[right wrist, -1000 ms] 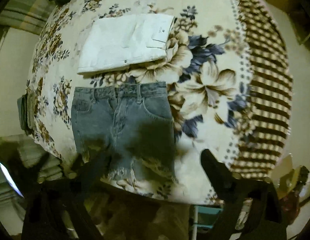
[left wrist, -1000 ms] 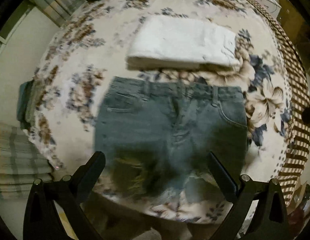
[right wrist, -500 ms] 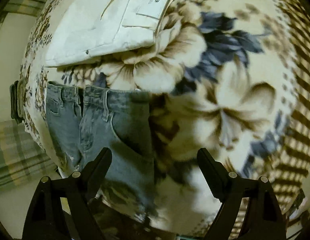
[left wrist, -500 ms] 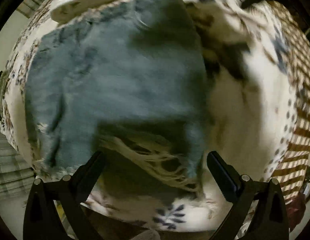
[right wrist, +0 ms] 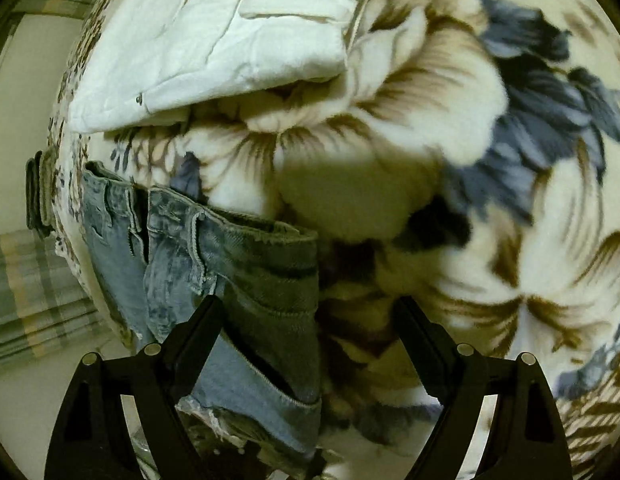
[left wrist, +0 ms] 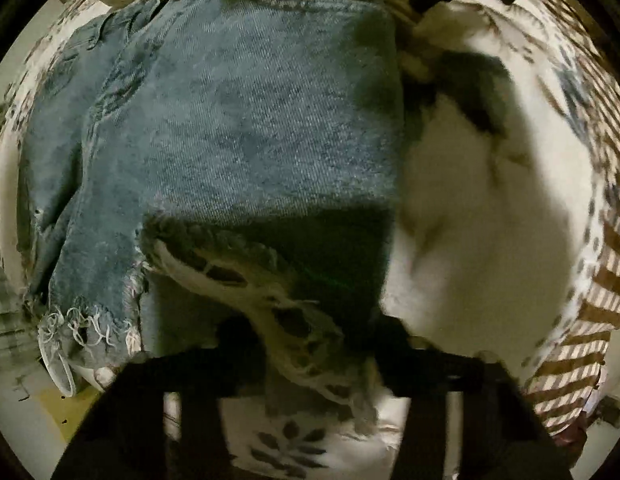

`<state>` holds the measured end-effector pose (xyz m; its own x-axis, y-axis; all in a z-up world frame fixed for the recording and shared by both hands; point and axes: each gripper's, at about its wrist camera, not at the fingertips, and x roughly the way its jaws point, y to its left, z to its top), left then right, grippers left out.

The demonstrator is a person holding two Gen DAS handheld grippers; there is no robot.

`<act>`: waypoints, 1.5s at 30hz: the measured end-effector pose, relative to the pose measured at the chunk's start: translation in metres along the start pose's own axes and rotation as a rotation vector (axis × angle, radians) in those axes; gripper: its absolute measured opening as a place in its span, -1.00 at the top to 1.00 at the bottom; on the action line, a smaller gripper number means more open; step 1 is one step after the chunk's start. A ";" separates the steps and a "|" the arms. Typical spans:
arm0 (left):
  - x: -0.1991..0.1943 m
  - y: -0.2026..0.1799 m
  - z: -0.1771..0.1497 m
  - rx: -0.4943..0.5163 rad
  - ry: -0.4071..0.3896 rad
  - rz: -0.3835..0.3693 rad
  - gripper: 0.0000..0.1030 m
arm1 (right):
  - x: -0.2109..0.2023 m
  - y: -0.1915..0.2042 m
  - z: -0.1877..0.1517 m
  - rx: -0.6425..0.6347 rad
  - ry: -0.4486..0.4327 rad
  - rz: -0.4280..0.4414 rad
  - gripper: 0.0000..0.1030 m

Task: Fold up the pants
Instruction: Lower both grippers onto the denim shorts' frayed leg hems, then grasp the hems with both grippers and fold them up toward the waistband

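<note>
Left gripper [left wrist: 314, 344] sits low over the denim shorts' [left wrist: 237, 120] frayed hem, jaws apparently spread around it. Right gripper [right wrist: 310, 312], wide apart, straddles their side edge.

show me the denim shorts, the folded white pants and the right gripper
denim shorts [left wrist: 249, 120], left wrist view, front panel
folded white pants [right wrist: 213, 40], right wrist view, top face
right gripper [right wrist: 310, 320], right wrist view, gap between open fingertips
</note>
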<state>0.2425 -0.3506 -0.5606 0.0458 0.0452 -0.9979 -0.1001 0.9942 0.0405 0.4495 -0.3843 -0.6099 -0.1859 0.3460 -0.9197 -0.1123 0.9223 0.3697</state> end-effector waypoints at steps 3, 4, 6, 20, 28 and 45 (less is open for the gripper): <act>-0.009 0.009 0.002 -0.028 -0.004 -0.009 0.75 | 0.002 0.003 -0.001 -0.026 -0.003 -0.023 -0.39; -0.010 0.014 0.004 -0.038 -0.004 -0.015 0.79 | 0.002 0.003 -0.002 -0.031 -0.007 -0.033 -0.33; -0.013 0.021 0.011 -0.046 -0.010 -0.028 0.89 | 0.001 0.002 -0.004 -0.044 -0.018 -0.040 0.03; -0.104 0.106 0.028 -0.139 -0.094 -0.084 0.93 | -0.030 0.052 -0.027 -0.084 -0.114 -0.080 0.84; -0.167 0.194 0.033 -0.255 -0.223 -0.106 0.93 | -0.084 0.095 -0.039 -0.074 -0.182 -0.082 0.88; -0.137 0.329 -0.019 -0.528 -0.265 -0.141 0.93 | -0.076 0.321 -0.009 -0.295 -0.218 -0.062 0.88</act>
<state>0.1841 -0.0321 -0.4115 0.3333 0.0066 -0.9428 -0.5518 0.8122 -0.1894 0.4184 -0.1164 -0.4204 0.0392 0.3489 -0.9363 -0.3991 0.8645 0.3055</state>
